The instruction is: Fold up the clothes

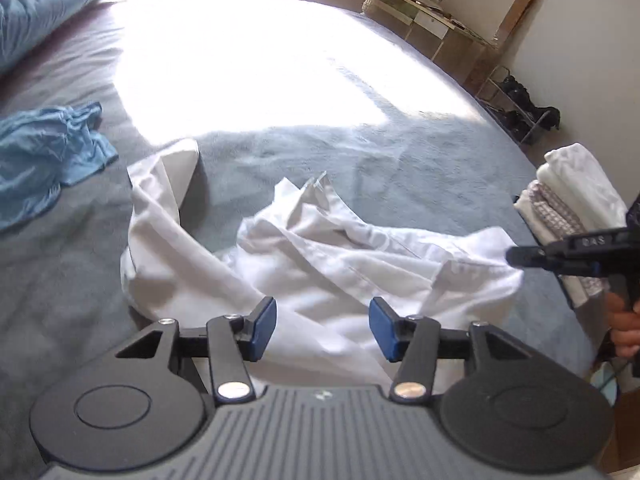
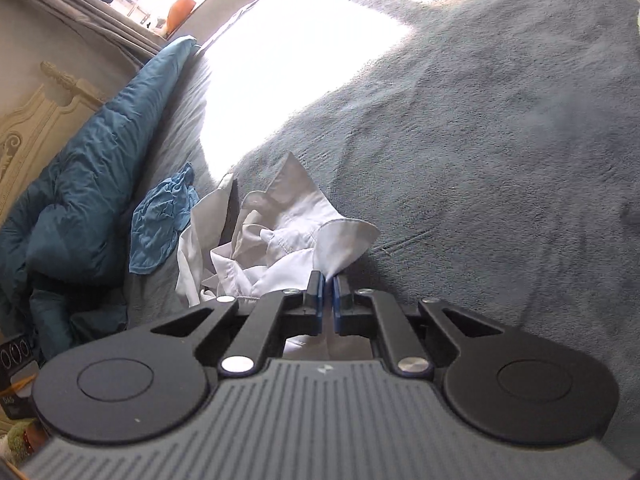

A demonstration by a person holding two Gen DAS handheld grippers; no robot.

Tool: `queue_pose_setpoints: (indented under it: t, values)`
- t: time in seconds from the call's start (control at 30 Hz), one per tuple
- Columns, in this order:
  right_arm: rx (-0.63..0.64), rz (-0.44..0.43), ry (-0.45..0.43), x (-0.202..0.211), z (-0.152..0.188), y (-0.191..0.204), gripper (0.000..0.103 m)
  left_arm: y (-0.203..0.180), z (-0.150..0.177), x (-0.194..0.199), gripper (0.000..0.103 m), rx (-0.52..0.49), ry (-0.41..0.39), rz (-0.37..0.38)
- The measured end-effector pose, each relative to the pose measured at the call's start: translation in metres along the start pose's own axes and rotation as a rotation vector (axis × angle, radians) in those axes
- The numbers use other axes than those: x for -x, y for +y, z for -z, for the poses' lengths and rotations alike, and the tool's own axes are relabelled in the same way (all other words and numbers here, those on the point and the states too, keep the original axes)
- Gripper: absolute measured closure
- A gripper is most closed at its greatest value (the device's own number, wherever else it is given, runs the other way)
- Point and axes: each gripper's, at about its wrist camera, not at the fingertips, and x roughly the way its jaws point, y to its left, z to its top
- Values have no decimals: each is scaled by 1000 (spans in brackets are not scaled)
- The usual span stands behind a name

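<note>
A crumpled white shirt (image 1: 320, 248) lies on the grey bedspread (image 1: 360, 148). My left gripper (image 1: 322, 326) hovers over its near part, open, with only loose cloth below the blue pads. In the left wrist view my right gripper (image 1: 516, 258) comes in from the right, held by a hand (image 1: 626, 328), its tips at the shirt's right edge. In the right wrist view my right gripper (image 2: 327, 280) is shut on a fold of the white shirt (image 2: 280, 232), which bunches up ahead of the pads.
A crumpled blue garment (image 1: 44, 156) lies left of the shirt, also seen as the blue garment (image 2: 164, 224). A stack of folded white and checked cloths (image 1: 572, 208) sits at the bed's right edge. A teal duvet (image 2: 88, 184) lines the headboard side. Shelves (image 1: 432, 24) stand by the far wall.
</note>
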Motion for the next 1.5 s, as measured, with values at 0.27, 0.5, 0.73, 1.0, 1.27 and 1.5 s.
queue_pose_setpoints:
  t: [0.27, 0.5, 0.73, 1.0, 1.27, 1.5]
  values:
    - [-14, -46, 33, 3, 13, -27, 100, -15, -90, -128, 41, -276, 204, 71]
    - [-69, -113, 43, 6, 16, -46, 100, -36, -87, -176, 56, -506, 405, 140]
    - [-80, -141, 33, 11, 18, -59, 100, -40, -69, -177, 99, -576, 359, 20]
    - [54, -94, -18, 35, 7, -20, 100, -44, -80, -42, 100, -309, 31, -197]
    - [310, 11, -239, 101, -9, 80, 100, -43, -84, 148, 100, -39, -306, -281]
    - [505, 71, -483, 184, -14, 193, 100, -61, -87, 321, 100, 38, -626, -247]
